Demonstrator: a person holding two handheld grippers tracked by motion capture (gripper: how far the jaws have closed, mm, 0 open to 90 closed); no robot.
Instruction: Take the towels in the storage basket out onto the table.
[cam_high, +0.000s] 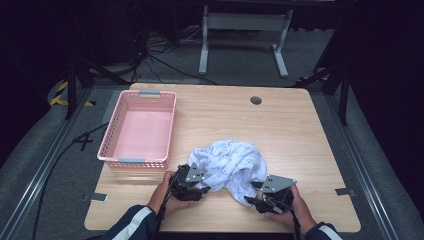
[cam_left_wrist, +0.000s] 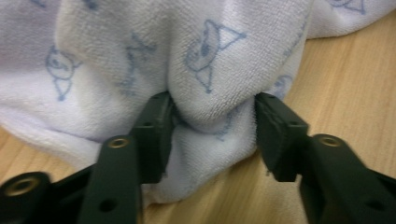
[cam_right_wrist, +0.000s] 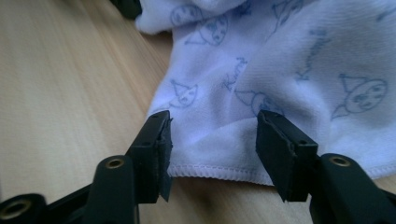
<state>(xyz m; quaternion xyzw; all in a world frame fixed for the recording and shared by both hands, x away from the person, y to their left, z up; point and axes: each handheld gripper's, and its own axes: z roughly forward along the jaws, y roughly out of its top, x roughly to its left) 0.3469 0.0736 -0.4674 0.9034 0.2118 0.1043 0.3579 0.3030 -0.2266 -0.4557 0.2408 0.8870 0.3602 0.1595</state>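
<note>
A white towel (cam_high: 231, 164) with small blue prints lies crumpled on the wooden table (cam_high: 300, 135), near its front edge. My left gripper (cam_high: 202, 187) is at the towel's left side. In the left gripper view a thick fold of towel (cam_left_wrist: 140, 56) bulges between the jaws, and both pads of my left gripper (cam_left_wrist: 212, 121) press into it. My right gripper (cam_high: 252, 193) is at the towel's front right corner. Seen from the right gripper view, the stitched hem of the towel (cam_right_wrist: 303, 60) lies flat between the jaws of my right gripper (cam_right_wrist: 212, 135), which stand apart without squeezing it.
A pink plastic basket (cam_high: 111, 131) with nothing in it stands at the table's left side. A round cable port (cam_high: 256, 100) sits near the far edge. Beyond the table are a white desk frame (cam_high: 245, 30) and cables on the floor.
</note>
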